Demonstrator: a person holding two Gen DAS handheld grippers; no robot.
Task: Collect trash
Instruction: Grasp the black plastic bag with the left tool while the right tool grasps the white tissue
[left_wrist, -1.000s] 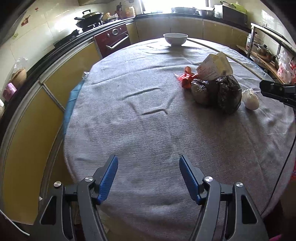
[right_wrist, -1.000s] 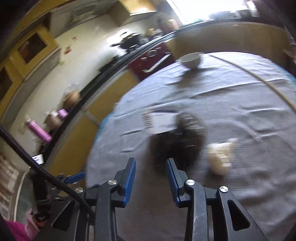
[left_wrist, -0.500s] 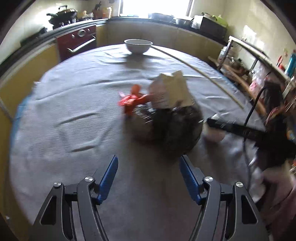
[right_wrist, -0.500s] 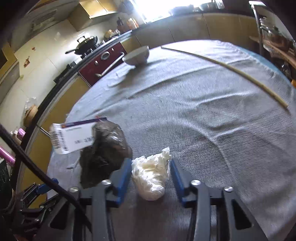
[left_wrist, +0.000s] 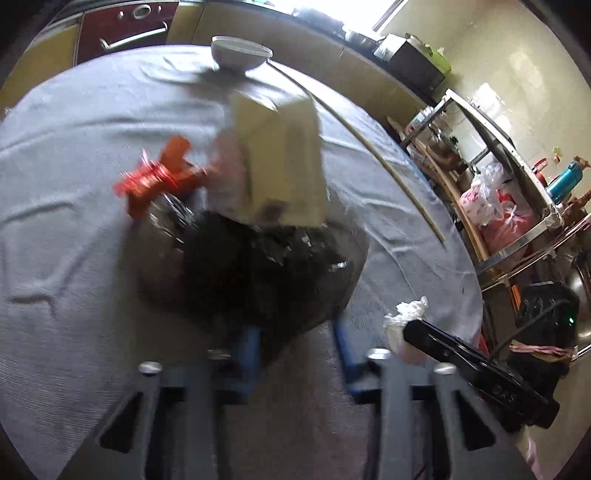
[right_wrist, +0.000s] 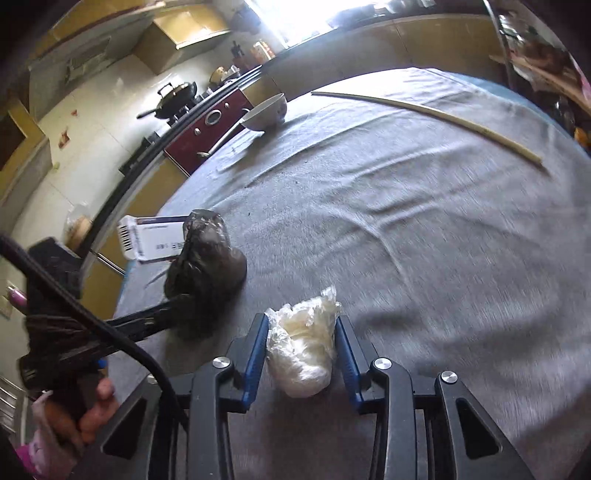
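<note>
Trash on the tabletop (right_wrist: 424, 229): the right gripper (right_wrist: 301, 341), angling downward, is squeezing the white wad (right_wrist: 303, 347), while the left gripper (left_wrist: 295, 350) is closing its jaws around the black bag (left_wrist: 258, 273).

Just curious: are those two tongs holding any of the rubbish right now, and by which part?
The right tongs grip the white plastic wad by its sides. The left tongs are closing around the black bag's near edge.

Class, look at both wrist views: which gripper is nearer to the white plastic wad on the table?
Right. The right gripper is shut on the white plastic wad; the left gripper sits beside it, closing around the black bag.
</note>
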